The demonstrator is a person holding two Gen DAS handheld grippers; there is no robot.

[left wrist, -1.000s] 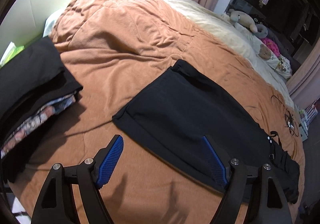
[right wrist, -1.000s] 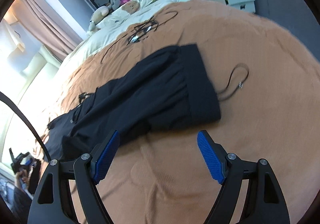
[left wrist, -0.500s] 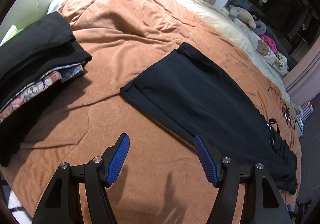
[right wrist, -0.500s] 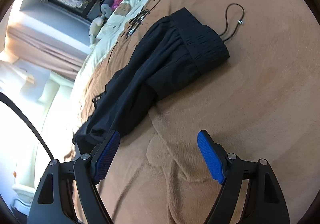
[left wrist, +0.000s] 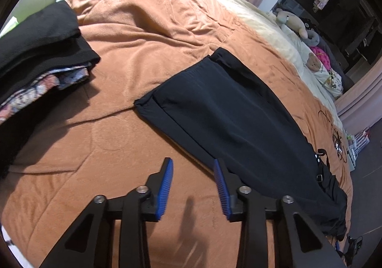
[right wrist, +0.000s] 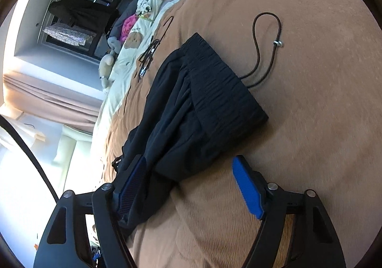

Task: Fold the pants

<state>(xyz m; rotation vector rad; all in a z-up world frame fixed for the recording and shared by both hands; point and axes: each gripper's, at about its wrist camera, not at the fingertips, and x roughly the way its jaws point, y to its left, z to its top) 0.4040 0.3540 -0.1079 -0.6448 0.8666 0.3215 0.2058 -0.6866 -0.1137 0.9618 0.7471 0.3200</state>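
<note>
Black pants point(left wrist: 229, 110) lie flat and stretched out on the orange blanket point(left wrist: 148, 29), leg hem to the left. My left gripper point(left wrist: 193, 172) hovers low at their near edge. Its jaws are closing with only blanket between them, and the right fingertip point(left wrist: 218, 172) sits at the pants' edge. In the right wrist view the waistband end point(right wrist: 222, 86) is bunched, with a dark drawstring point(right wrist: 265, 36) looped beside it. My right gripper point(right wrist: 191, 172) is closing around the lower fold of the pants. Its left finger point(right wrist: 132, 182) lies against black cloth, its right pad point(right wrist: 246, 186) over bare blanket.
A stack of folded clothes point(left wrist: 35, 48) stands on the bed at the left. Stuffed toys point(left wrist: 291, 22) and a cream sheet point(left wrist: 257, 17) line the bed's far side. Dark hangers or cords point(left wrist: 336, 139) lie on the blanket near the waist end.
The left gripper's jaws have narrowed a lot and it sank toward the pants' near edge. The right gripper rolled and dropped onto the waist end, so black cloth now lies between its fingers.
</note>
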